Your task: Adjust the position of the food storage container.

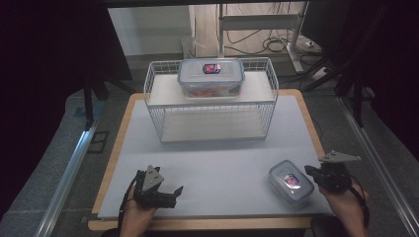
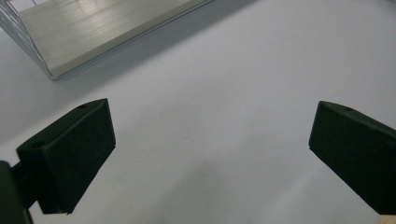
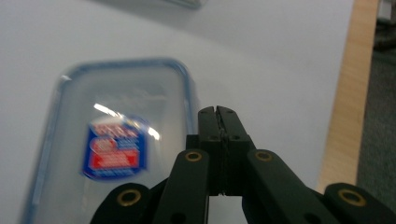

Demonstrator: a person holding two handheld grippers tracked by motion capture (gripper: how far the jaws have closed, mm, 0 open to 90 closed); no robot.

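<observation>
A small clear container [image 1: 291,181] with a blue-rimmed lid and a red and blue label lies on the white mat near the front right. My right gripper [image 1: 310,171] hovers just to its right, jaws shut with nothing between them. In the right gripper view the closed tips [image 3: 217,112] sit over the right edge of the container [image 3: 116,144]. A larger container of the same kind [image 1: 211,77] rests on top of the white wire rack [image 1: 212,116]. My left gripper [image 1: 175,196] is at the front left, and it stands open [image 2: 212,140] over bare mat.
The wire rack stands at the back middle of the table, with a lower shelf [image 2: 93,28] under the top one. The wooden table edge [image 3: 345,116] runs close to the right gripper. Dark frame legs and cables lie beyond the table.
</observation>
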